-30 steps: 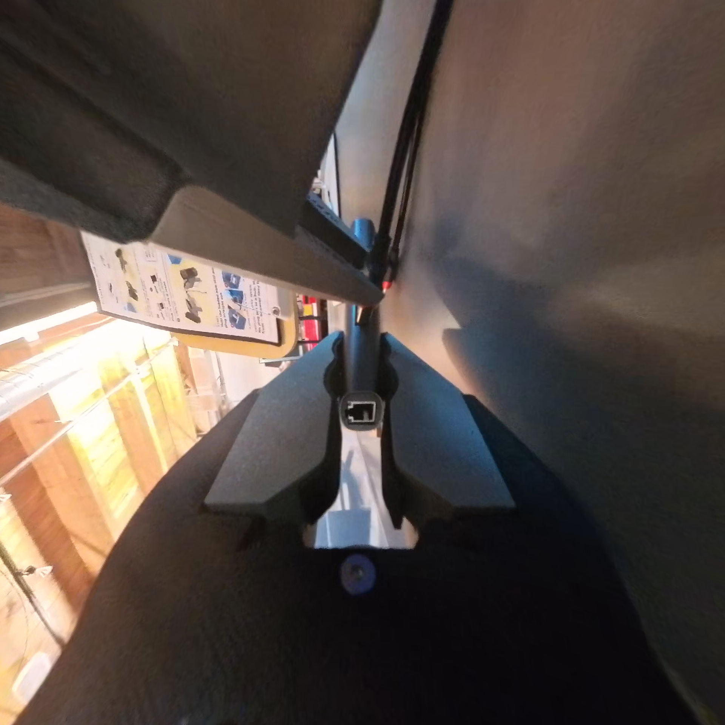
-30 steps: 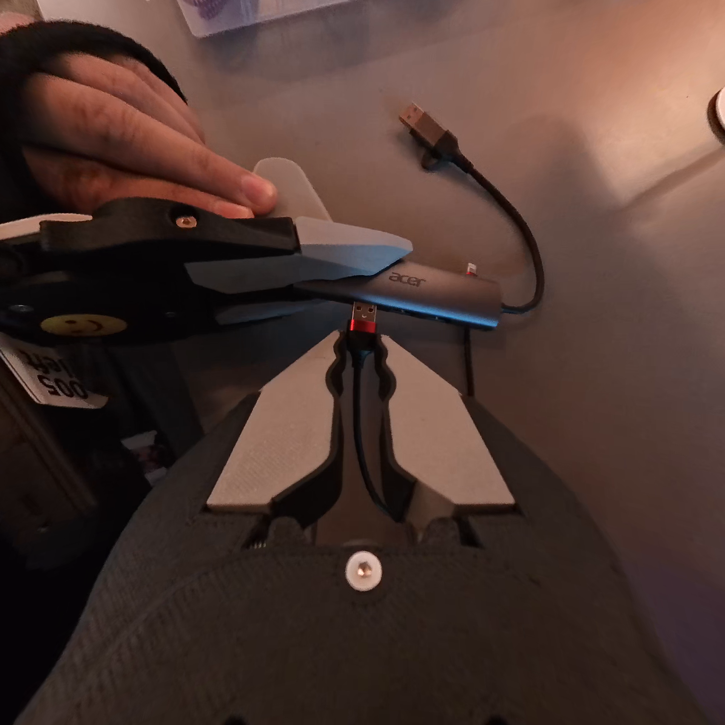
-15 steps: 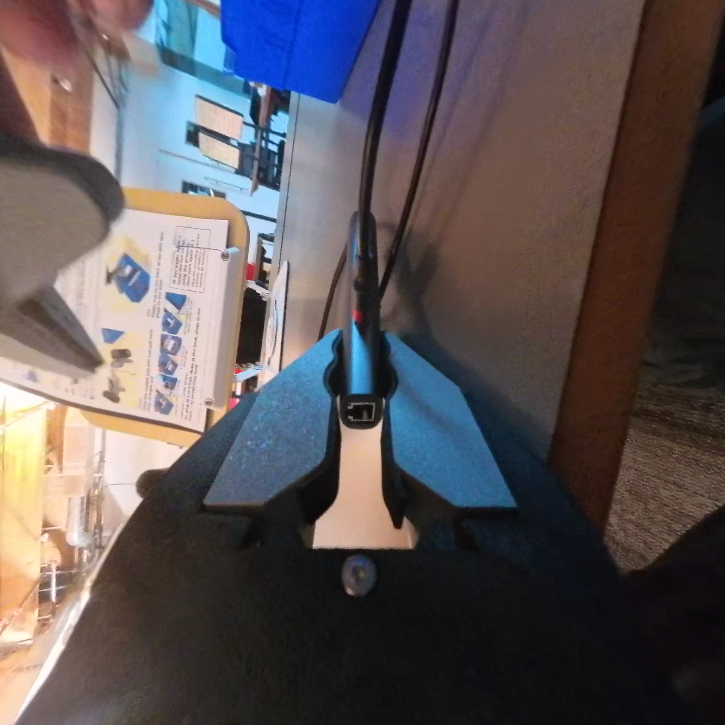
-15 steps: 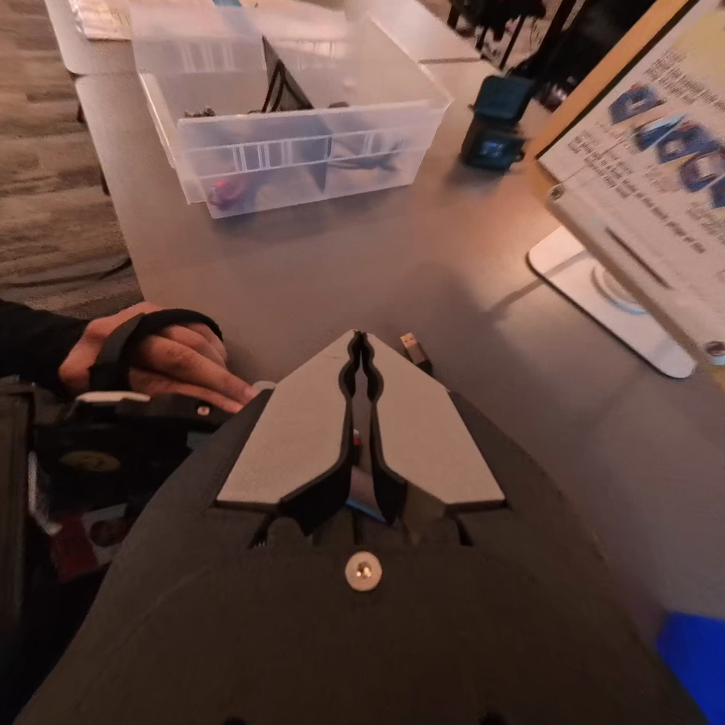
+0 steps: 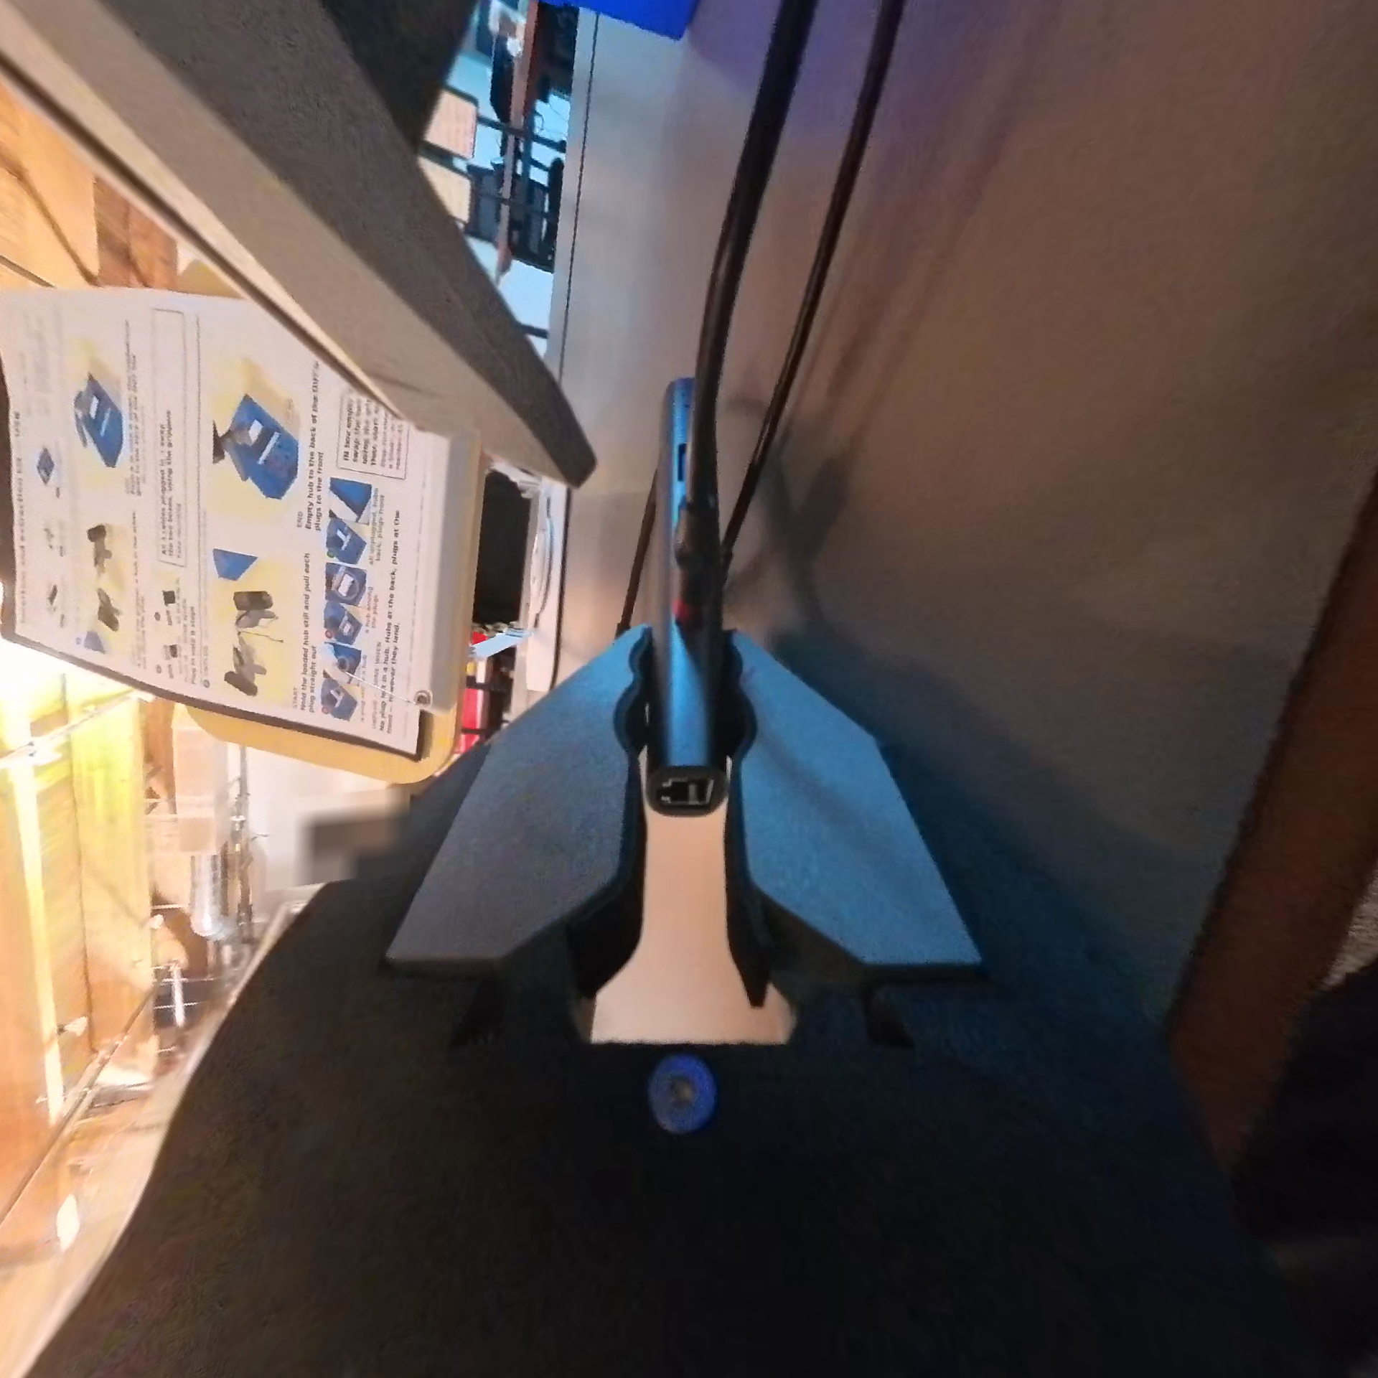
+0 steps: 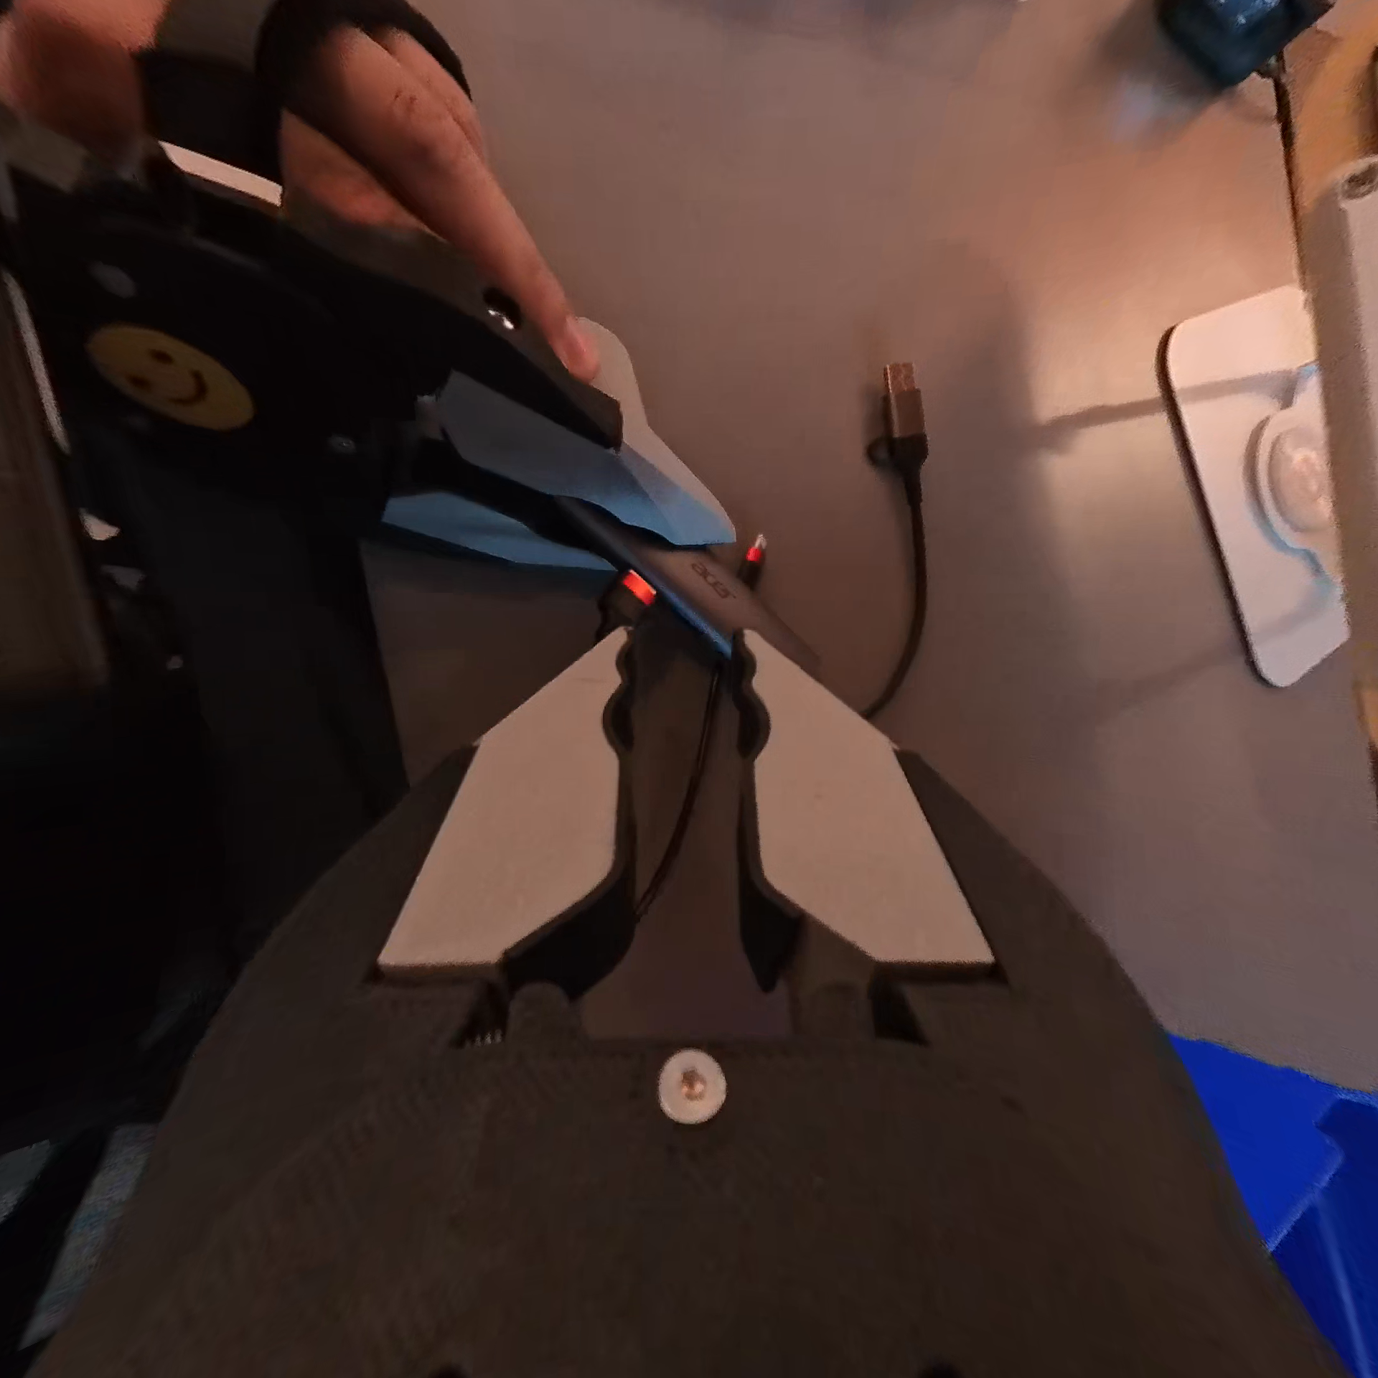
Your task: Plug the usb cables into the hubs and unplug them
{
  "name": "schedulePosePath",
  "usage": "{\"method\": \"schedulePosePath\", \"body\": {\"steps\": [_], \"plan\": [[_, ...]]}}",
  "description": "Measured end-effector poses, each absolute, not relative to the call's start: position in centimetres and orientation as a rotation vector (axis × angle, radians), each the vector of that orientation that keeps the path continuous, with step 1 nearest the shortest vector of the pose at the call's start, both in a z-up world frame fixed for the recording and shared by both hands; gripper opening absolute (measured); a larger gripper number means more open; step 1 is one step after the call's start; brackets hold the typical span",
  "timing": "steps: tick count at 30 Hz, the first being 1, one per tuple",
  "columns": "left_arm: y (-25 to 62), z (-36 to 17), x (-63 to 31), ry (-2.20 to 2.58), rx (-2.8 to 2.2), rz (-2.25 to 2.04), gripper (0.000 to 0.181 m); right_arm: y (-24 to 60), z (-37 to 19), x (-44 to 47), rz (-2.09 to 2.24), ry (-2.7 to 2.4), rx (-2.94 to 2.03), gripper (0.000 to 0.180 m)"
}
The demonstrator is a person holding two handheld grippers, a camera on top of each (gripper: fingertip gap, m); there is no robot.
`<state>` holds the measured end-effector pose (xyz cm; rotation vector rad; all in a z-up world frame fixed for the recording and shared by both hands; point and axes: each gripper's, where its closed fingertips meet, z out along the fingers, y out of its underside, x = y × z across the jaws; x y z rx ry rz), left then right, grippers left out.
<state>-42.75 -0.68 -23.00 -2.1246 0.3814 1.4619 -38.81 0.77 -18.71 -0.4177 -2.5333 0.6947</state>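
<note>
My left gripper (image 5: 684, 649) is shut on a slim grey hub (image 5: 675, 522) and holds it edge-on above the grey table. A black cable's red-collared plug (image 5: 690, 608) sits in the hub's side. In the right wrist view the left gripper (image 6: 693, 522) holds the hub (image 6: 716, 593) tilted, with the red-collared plug (image 6: 634, 589) at its lower edge. My right gripper (image 6: 682, 645) is open just below the hub, and the thin black cable (image 6: 675, 813) runs between its fingers. A second small red-tipped plug (image 6: 757, 552) shows behind the hub. The hub's own USB plug (image 6: 904, 406) lies on the table.
An instruction sheet on a wooden board (image 5: 224, 514) stands beyond the hub; its white base (image 6: 1253, 485) is at the right. A blue bin (image 6: 1297, 1163) sits at the lower right, a small dark device (image 6: 1230, 30) at the top right. A person's hand (image 6: 447, 194) holds the left gripper. The gap from one gripper's tips to the other's is roughly 6 cm.
The right gripper swung from facing across the table back down to the hub, and its jaws now stand apart. The left gripper stayed shut on the hub, which turned slightly.
</note>
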Motion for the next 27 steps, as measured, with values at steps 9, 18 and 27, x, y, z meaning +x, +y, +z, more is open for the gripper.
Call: {"method": "schedulePosePath", "body": {"steps": [9,18,27], "plan": [[-2.9,-19.7,-41.8,0.390,-2.121,1.073,0.013,2.6,-14.2,-39.1,0.844,-2.361,-0.392,0.037],[-2.0,-14.8,-35.3,0.455,-1.954,0.717,0.013,-2.5,-16.3,-36.8,0.837,-2.427,-0.090,0.019],[-4.2,-12.1,-37.6,0.108,-1.975,0.457,0.050,1.2,-10.2,-38.9,0.893,-2.162,-0.344,0.014]]}}
